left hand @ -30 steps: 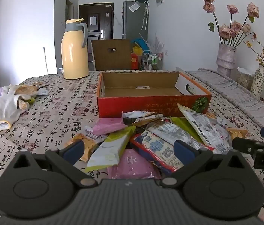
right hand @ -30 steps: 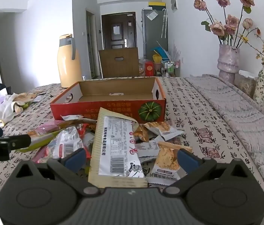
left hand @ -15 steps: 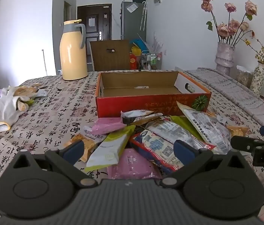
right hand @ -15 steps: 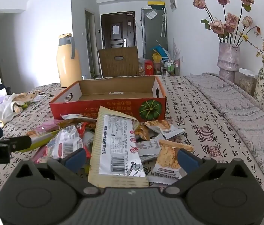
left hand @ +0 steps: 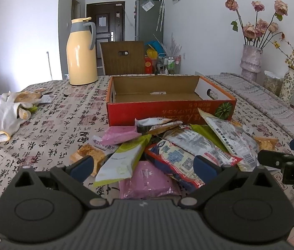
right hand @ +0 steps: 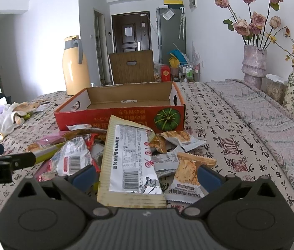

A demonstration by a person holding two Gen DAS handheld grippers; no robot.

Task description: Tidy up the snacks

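Note:
A heap of snack packets (left hand: 167, 145) lies on the table in front of an empty red cardboard box (left hand: 167, 112); the box also shows in the right wrist view (right hand: 121, 116). My left gripper (left hand: 143, 165) is open above the near side of the heap, over a pink packet (left hand: 147, 179) and a green-white packet (left hand: 124, 158). My right gripper (right hand: 147, 174) is open, over a long silver packet (right hand: 130, 166) with an orange cracker packet (right hand: 188, 173) beside it. Neither holds anything.
A yellow thermos jug (left hand: 81, 52) stands at the back left. White gloves and bags (left hand: 9, 112) lie at the left. Flower vases (right hand: 253, 62) and a folded grey blanket (right hand: 272, 125) are at the right. A brown chair (left hand: 124, 57) stands behind the table.
Both grippers have drifted very slightly; the view has hardly shifted. Nothing was taken hold of or moved.

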